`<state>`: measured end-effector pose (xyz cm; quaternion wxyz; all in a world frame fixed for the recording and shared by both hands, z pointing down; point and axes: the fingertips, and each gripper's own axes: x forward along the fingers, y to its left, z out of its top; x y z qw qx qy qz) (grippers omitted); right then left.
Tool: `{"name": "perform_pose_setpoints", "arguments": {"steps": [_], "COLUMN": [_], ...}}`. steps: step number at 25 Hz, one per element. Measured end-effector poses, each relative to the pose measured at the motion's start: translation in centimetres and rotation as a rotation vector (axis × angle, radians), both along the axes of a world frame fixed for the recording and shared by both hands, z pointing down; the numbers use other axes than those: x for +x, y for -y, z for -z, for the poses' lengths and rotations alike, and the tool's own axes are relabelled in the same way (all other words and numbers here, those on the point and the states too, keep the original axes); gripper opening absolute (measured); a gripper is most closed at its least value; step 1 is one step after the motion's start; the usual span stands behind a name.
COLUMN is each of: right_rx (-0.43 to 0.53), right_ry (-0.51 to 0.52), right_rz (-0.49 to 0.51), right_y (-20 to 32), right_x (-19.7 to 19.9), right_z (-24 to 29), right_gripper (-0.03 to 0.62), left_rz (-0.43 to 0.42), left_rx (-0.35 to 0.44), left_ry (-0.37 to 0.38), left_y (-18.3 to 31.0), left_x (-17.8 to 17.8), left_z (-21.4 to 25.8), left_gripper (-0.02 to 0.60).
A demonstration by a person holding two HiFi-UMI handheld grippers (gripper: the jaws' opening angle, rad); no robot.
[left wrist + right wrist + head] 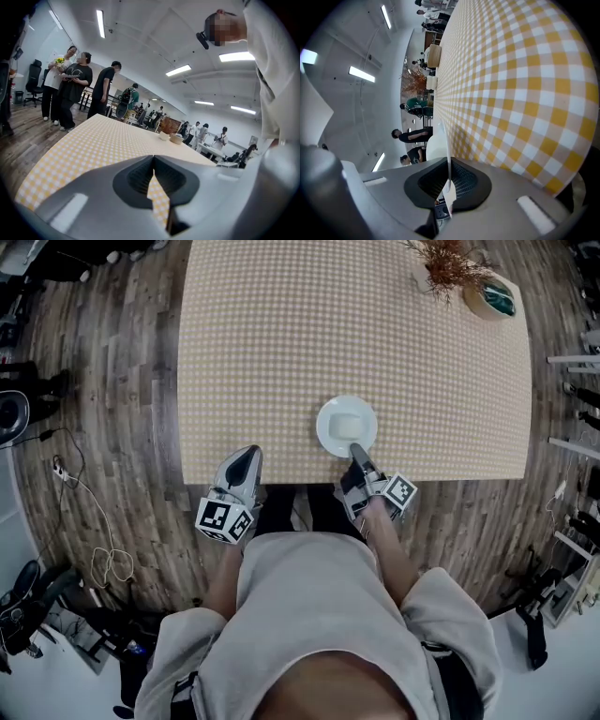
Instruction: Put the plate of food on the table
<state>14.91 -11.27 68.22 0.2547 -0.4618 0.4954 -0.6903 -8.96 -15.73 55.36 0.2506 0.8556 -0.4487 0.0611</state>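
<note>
R claw (355, 450) clamped on plate (324, 426) rim at table (281, 334) edge, L claw (246, 455) closed, empty

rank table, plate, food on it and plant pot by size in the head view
1. table
2. plate and plant pot: they look alike, and the pot sits farther from the camera, so unranked
3. food, smallest

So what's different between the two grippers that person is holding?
The right gripper is clamped on the near rim of the plate; the left gripper grips nothing. The right gripper touches the plate, while the left gripper sits apart from it, over the near edge of the table. Shared: both have jaws closed and point forward across the table.
</note>
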Motion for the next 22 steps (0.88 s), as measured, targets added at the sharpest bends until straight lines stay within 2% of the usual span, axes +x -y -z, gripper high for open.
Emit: {"name": "perform_pose_setpoints", "arguments": {"steps": [9,22], "right_rx": [0.006,0.05], "right_ry": [0.016,0.022], "right_rz": [0.008,0.028], "right_y": [1.8,10.9], "right_x": [-0.5,-1.7], "right_z": [-0.2,-0.6], "right_gripper": [0.009,0.009], "left_rz": [0.003,0.05], "left_rx": [-0.011,-0.039], "left_ry": [-0.013,-0.016], "left_y": [-0.5,-1.3], "left_x": [0.2,-1.9], "left_z": [-0.3,-0.9], "left_gripper": [0.009,0.011]}}
